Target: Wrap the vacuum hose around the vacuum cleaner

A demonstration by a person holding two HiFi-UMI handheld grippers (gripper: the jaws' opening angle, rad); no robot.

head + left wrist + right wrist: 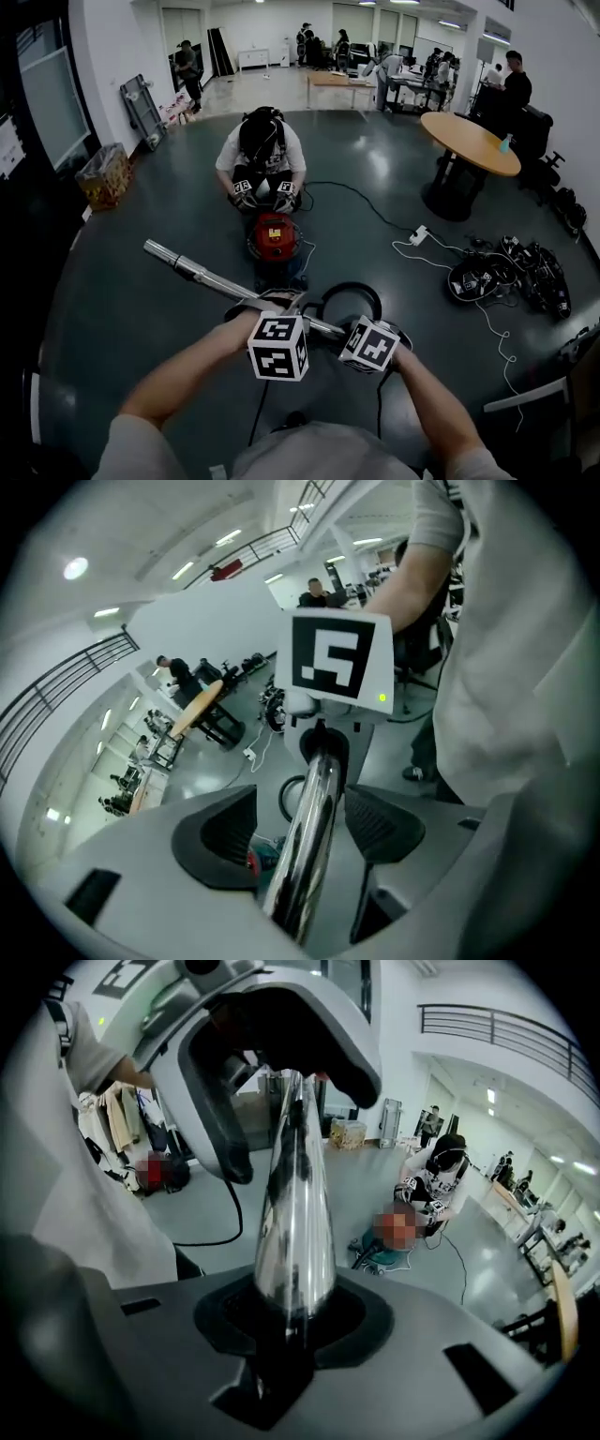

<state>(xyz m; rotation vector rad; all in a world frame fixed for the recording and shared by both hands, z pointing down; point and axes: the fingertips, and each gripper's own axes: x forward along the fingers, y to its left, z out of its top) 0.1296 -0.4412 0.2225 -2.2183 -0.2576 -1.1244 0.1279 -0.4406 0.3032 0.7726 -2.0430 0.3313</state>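
A long chrome vacuum wand hangs slantwise over the dark floor, its free end up and to the left. A black hose loops from its near end. The red vacuum cleaner stands on the floor beyond. My left gripper faces along the wand, which runs lengthwise between its pads; the jaws stand apart, with a gap showing on the left side. My right gripper faces the left one. Its dark pads are closed round the wand in the right gripper view.
Another person crouches right behind the vacuum cleaner with two grippers on it. A round wooden table stands at the right. A white power strip with cables and a heap of black gear lie nearby. A basket sits at the left wall.
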